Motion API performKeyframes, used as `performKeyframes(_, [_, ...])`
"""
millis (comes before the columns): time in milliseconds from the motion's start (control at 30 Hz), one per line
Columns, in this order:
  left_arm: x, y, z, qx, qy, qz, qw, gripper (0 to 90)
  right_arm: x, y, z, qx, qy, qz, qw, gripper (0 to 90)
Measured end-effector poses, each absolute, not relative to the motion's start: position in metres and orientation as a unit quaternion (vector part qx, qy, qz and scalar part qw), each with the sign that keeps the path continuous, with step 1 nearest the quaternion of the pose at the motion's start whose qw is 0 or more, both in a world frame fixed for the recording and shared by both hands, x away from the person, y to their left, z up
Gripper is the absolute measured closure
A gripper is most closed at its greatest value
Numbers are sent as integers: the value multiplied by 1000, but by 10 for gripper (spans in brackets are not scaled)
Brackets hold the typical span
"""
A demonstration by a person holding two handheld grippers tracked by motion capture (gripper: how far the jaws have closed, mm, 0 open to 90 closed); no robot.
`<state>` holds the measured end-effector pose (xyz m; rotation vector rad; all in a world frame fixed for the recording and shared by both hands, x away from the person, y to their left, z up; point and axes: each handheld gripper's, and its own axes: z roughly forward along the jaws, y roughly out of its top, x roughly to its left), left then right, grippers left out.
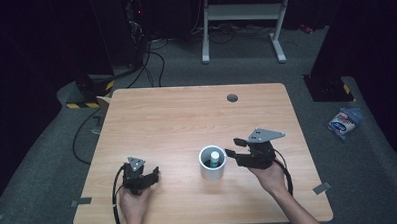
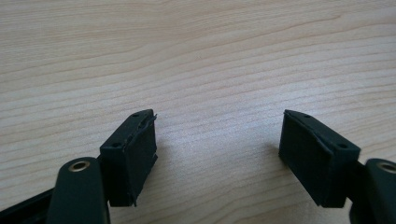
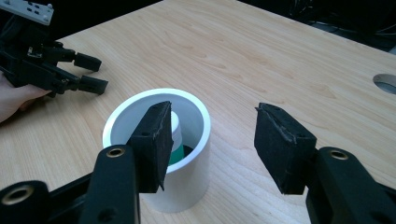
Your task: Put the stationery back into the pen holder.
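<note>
Standing near the middle of the desk [image 1: 186, 112], toward its front edge, a white cup [image 1: 211, 163] holds a small white bottle [image 1: 215, 158] with a green band, upright inside it. The right gripper [image 1: 232, 147] hovers just beside the cup's right side, its fingers [image 3: 152, 144] released and apart with nothing between them. The left gripper [image 1: 149, 174] rests by the front left part of the desk, fingers [image 2: 133, 154] also spread over bare wood. The cup looks rigid, light and smooth, so it may slip or tip; pinching its wall at the rim seems the surest hold. The bottle probably weighs little and should be taken by its cap.
</note>
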<state>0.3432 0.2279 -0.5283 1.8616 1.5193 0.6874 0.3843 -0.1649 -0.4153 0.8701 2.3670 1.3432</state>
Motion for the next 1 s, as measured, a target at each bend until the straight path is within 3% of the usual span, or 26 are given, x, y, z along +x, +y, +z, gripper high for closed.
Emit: performKeyframes(1000, [343, 228, -528, 707, 577, 261, 315, 275, 386, -202, -414, 340, 800, 468, 159, 467])
